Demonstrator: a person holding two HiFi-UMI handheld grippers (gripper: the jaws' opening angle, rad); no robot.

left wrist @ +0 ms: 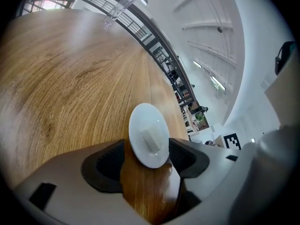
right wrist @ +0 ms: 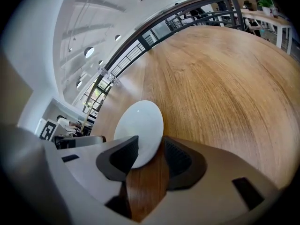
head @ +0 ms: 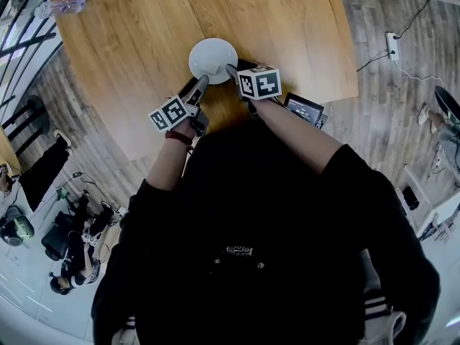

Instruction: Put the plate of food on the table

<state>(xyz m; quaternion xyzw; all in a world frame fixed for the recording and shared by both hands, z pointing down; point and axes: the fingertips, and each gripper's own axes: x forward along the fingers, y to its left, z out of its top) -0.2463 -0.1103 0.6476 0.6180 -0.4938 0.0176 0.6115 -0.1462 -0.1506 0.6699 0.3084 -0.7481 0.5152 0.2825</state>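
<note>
A white plate (head: 213,57) lies flat on the round wooden table (head: 144,34), near its front edge. A pale block of food (left wrist: 151,139) sits on the plate (left wrist: 149,125). My left gripper (head: 201,85) reaches the plate's near-left rim and my right gripper (head: 231,72) its near-right rim. In the left gripper view the rim lies between the spread jaws of the left gripper (left wrist: 147,161), which is open. The right gripper view shows the plate (right wrist: 140,125) at the right gripper (right wrist: 146,156), whose jaws also stand apart around the rim.
A clear plastic bottle (head: 61,6) lies at the table's far left edge. A small device with a lit screen (head: 305,109) sits at the table's near right edge. A power strip (head: 392,45) and cables lie on the plank floor to the right.
</note>
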